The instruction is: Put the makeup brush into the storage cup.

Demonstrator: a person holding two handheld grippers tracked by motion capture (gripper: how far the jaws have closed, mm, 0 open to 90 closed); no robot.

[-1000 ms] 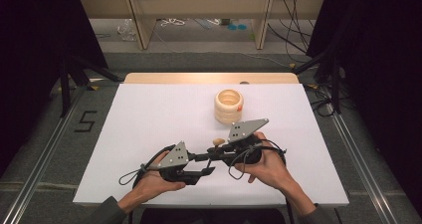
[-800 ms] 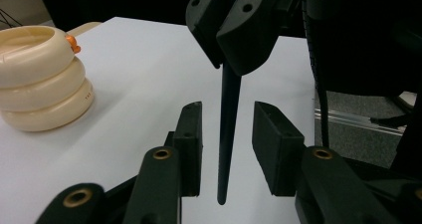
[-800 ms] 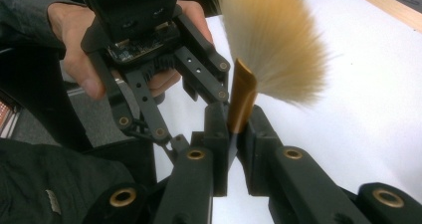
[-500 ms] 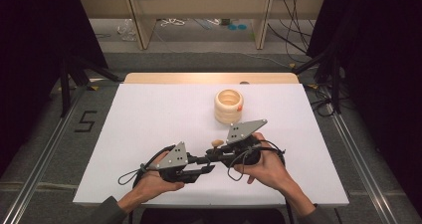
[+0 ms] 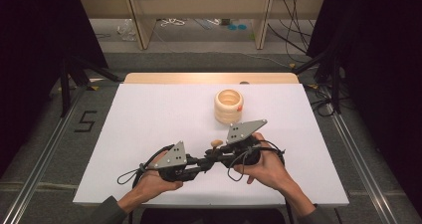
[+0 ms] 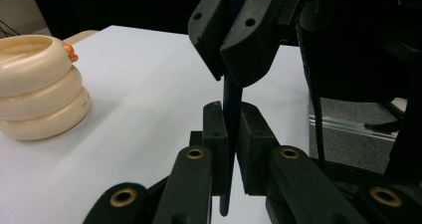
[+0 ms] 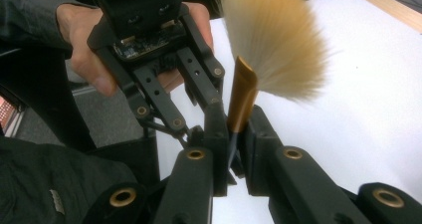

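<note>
A brush with a dark blue handle (image 6: 231,92), a gold ferrule and tan bristles (image 7: 273,40) is held between both grippers above the white table (image 5: 149,114). My left gripper (image 6: 230,119) is shut on the lower handle. My right gripper (image 7: 234,124) is shut where the ferrule meets the handle. In the high view the two grippers meet tip to tip near the table's front, the left gripper (image 5: 199,163) beside the right gripper (image 5: 220,157), with the brush head (image 5: 216,144) sticking up between them.
A cream stack of three rings (image 5: 229,106) with a small orange piece on its side stands behind the grippers, right of centre; in the left gripper view the stack (image 6: 40,87) is at far left. A wooden strip (image 5: 209,77) borders the table's far edge.
</note>
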